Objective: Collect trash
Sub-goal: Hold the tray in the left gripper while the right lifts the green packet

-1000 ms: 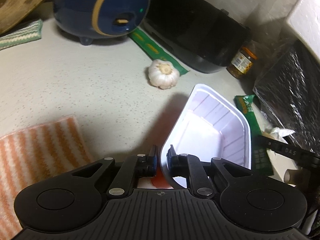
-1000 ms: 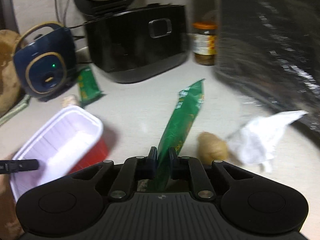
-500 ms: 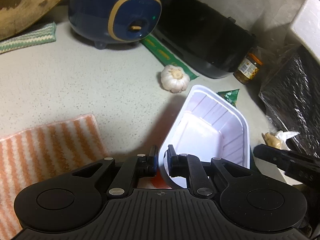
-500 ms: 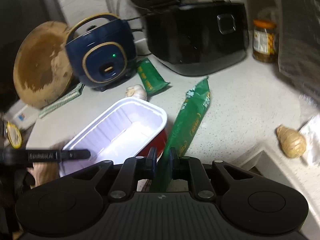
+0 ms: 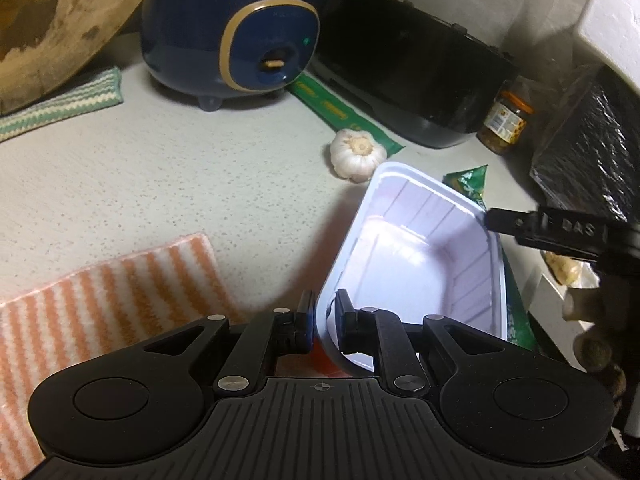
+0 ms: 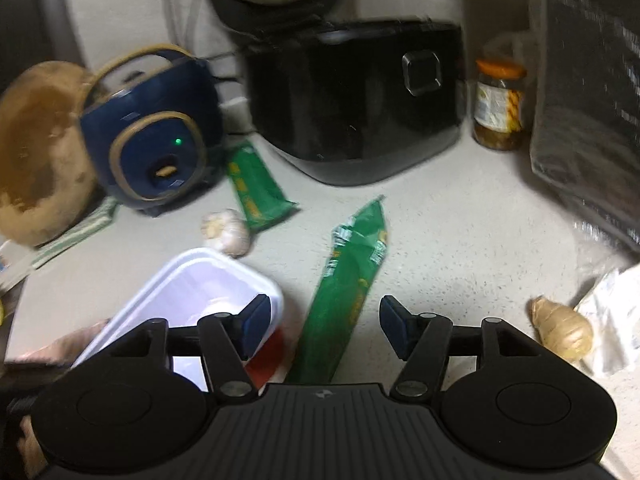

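Pinching the near rim of the white tub (image 5: 420, 264), the left gripper (image 5: 322, 316) has its jaws closed on that thin wall, one pad outside and one inside. The tub is red outside, its hollow shows bare in both views, and it sits tilted above the speckled bench (image 5: 160, 184).

Taking the tub as the landmark: a garlic bulb (image 5: 357, 154) lies just beyond its far corner, and a flat green packet (image 5: 344, 114) stretches from beside the garlic back towards the blue cooker (image 5: 232, 28). Right of the cooker stands a black appliance (image 5: 412, 68), then a jar with an orange lid (image 5: 506, 120). An orange-striped cloth (image 5: 100, 300) lies to the tub's left.

Along the tub's right side runs a long green wrapper (image 6: 348, 300). The right gripper (image 6: 324, 322) is over it with its jaws opening; the wrapper passes between the blue pads without either pad touching it, its near end hidden under the gripper body and its far tip pointing to the black appliance (image 6: 356, 100). In the left view one black finger of that gripper (image 5: 556, 232) reaches the tub's right rim. Farther right of the wrapper are a piece of ginger (image 6: 562, 328) and crumpled white paper (image 6: 612, 316).
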Available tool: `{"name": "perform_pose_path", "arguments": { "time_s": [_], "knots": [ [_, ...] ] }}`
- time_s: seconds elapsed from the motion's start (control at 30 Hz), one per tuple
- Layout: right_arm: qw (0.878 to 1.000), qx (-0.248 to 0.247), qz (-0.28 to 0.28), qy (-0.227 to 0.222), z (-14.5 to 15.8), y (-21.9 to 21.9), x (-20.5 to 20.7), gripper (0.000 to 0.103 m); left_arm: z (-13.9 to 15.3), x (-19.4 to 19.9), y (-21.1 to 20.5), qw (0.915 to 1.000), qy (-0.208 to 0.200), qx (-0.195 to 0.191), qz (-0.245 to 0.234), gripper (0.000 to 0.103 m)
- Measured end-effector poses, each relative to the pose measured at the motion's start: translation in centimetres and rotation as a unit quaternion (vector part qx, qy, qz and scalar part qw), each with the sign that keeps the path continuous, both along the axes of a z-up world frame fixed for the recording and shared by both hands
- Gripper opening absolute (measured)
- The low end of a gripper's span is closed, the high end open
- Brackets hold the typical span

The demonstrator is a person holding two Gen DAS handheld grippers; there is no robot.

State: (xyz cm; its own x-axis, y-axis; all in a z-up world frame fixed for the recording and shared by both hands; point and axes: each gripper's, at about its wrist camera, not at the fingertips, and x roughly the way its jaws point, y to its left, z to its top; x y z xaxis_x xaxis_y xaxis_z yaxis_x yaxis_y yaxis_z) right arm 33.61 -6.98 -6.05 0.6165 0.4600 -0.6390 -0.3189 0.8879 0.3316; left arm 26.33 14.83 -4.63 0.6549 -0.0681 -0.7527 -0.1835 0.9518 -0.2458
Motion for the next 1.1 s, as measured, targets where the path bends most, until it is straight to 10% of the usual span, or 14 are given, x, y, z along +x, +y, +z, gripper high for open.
{"name": "perform_pose_path", "arguments": {
  "time_s": [0.6,1.1],
  "knots": [
    [0.995,0.084,-0.030,-0.036,0.0,-2.3,-2.6,0.061,0.7,-1.0,3.4,0.9982,-0.012,0.004,0.059,0.016],
    [0.999,-0.044,0.005,-0.021,-3.5,2.0,-0.9,0.061,-0.3,-0.1,3.4,0.9992,-0.004,-0.010,0.039,0.015]
  ]
}}
